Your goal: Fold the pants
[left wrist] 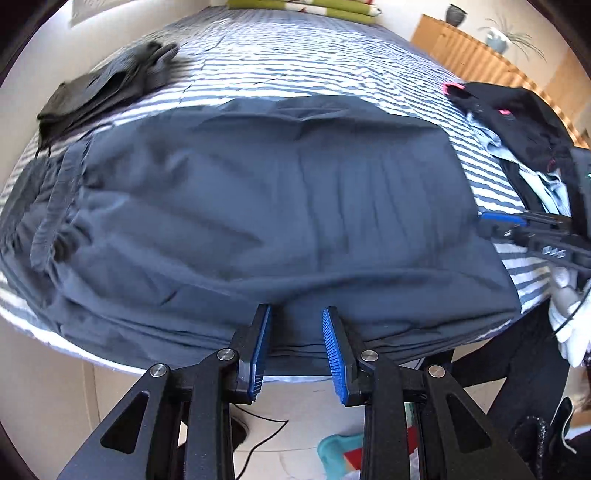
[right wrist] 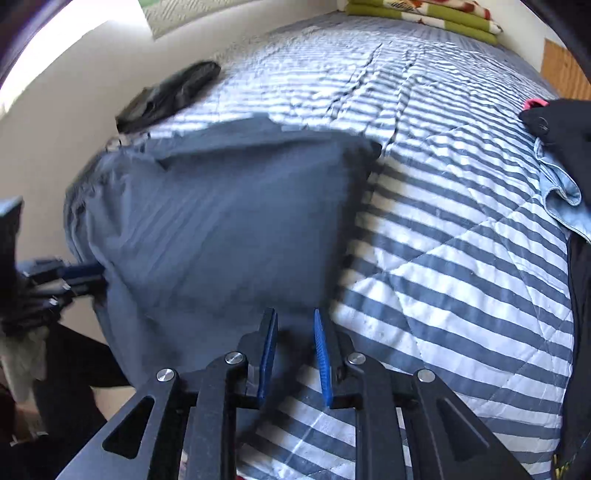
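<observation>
Dark blue-grey pants [left wrist: 266, 199] lie spread and folded over on the striped quilt [left wrist: 295, 55], with the elastic waistband bunched at the left. My left gripper [left wrist: 295, 312] stands open at the pants' near edge, its blue pads apart over the fabric. The right gripper [left wrist: 517, 225] shows at the pants' right edge. In the right wrist view the pants [right wrist: 229, 229] fill the left half of the quilt [right wrist: 461, 258]. My right gripper [right wrist: 294, 314] is open at their near right corner, holding nothing. The left gripper [right wrist: 74, 275] appears blurred at the pants' left side.
A dark folded garment [left wrist: 110, 88] [right wrist: 170, 96] lies at the far left of the bed. A pile of black and light-blue clothes [left wrist: 524, 125] [right wrist: 557, 155] sits at the right. Green cushions [right wrist: 424, 14] lie at the head. A wooden dresser [left wrist: 461, 51] stands beyond; a teal basket [left wrist: 340, 446] is on the floor.
</observation>
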{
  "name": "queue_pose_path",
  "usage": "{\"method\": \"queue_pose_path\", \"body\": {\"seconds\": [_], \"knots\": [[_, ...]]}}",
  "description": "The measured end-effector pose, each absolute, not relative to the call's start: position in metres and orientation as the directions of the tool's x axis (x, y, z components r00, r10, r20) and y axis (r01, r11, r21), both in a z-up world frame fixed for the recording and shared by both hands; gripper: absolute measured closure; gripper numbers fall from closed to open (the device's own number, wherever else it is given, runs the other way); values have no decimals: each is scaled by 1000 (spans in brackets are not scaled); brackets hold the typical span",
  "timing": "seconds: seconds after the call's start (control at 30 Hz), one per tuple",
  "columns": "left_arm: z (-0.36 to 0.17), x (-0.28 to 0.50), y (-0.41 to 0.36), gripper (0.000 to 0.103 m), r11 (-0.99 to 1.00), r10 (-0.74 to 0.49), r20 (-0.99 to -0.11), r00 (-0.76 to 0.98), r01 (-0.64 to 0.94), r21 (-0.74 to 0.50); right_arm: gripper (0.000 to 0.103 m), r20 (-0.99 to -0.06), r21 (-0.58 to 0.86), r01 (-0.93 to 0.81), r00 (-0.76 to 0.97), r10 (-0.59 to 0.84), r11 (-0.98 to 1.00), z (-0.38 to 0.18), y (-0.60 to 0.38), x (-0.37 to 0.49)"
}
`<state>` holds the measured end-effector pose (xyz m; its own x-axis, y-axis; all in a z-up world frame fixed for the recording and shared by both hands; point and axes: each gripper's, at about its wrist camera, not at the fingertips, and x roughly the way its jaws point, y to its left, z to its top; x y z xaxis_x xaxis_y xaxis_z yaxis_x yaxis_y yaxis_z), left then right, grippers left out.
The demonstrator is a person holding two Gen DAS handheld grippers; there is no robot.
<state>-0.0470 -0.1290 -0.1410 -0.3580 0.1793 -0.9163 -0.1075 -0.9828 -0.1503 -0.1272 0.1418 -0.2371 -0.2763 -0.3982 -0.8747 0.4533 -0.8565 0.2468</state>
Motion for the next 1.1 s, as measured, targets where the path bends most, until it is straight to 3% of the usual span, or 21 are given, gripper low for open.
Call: {"method": "queue_pose_path", "body": {"seconds": [0.13, 0.2, 0.27, 0.3, 0.4, 0.5, 0.67, 0.9, 1.1], "knots": [[-145, -49, -121, 71, -983, 158, -925, -346, -142, -115, 82, -802, 376, 544, -214, -558, -750, -222, 126, -112], [-148, -48, -118, 71, -985, 146, -927, -345, -142, -103, 82, -841, 299, 592, -207, -499, -748, -230, 107, -108], [-142, -45, -117, 71, -982, 161, -923, -349, -148, -115, 83, -915, 99, 573, -268, -301, -813, -244, 101, -121], [-137, -44, -114, 71, -982, 161, -919, -360, -152, -112, 85, -923, 79, 541, -279, -266, -838, -244, 108, -132], [-125, -41, -98, 71, -970, 185, -904, -386, -218, -106, 84, -904, 158, 487, -278, -324, -859, -214, 123, -160], [-128, -45, -90, 71, -966, 189, -908, -374, -238, -103, 82, -891, 182, 591, -238, -386, -786, -189, 93, -172], [-143, -48, -98, 71, -965, 217, -917, -335, -215, -150, 82, -938, 207, 732, -40, -344, -650, -217, 13, -194], [-150, -45, -103, 71, -955, 243, -917, -317, -243, -169, 85, -952, 26, 569, -238, -195, -822, -235, 13, -275], [-116, -53, -138, 71, -956, 285, -869, -404, -181, -230, 82, -904, 251, 629, -120, -411, -736, -202, 11, -228]]}}
